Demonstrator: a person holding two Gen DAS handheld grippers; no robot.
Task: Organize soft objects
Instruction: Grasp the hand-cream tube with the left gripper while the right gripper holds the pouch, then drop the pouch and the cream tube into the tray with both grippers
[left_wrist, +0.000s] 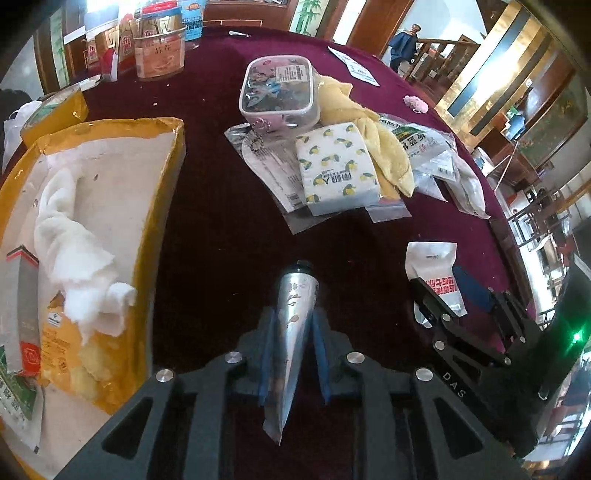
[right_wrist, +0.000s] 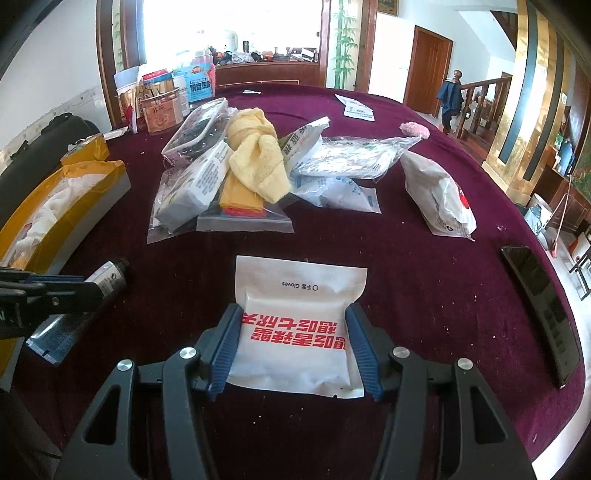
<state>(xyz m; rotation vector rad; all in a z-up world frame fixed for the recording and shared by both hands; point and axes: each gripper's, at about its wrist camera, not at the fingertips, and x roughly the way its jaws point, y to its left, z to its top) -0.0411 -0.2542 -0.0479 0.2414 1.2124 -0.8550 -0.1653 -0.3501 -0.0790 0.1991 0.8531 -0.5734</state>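
My left gripper (left_wrist: 293, 332) is shut on a silver tube (left_wrist: 297, 299) with a black cap and a flower print, cap pointing away over the maroon tablecloth (left_wrist: 221, 240). From the right wrist view this tube (right_wrist: 109, 278) shows at the left, in the left gripper (right_wrist: 88, 291). My right gripper (right_wrist: 295, 336) is shut on a white glove packet (right_wrist: 299, 291) with red print, pinched at both sides. A yellow-taped cardboard box (left_wrist: 162, 206) at the left holds a white cloth (left_wrist: 74, 236) and some packets. Beyond lies a pile: a yellow towel (left_wrist: 369, 122), a lemon-print tissue pack (left_wrist: 338, 166), a clear pink pouch (left_wrist: 279, 88).
Jars and cartons (left_wrist: 159, 51) stand at the far left of the table. A white bag (right_wrist: 439, 199) and a pink fluffy item (right_wrist: 413, 129) lie to the right. A black flat device (right_wrist: 543, 310) rests near the right table edge. Plastic bags (right_wrist: 343, 192) spread around the pile.
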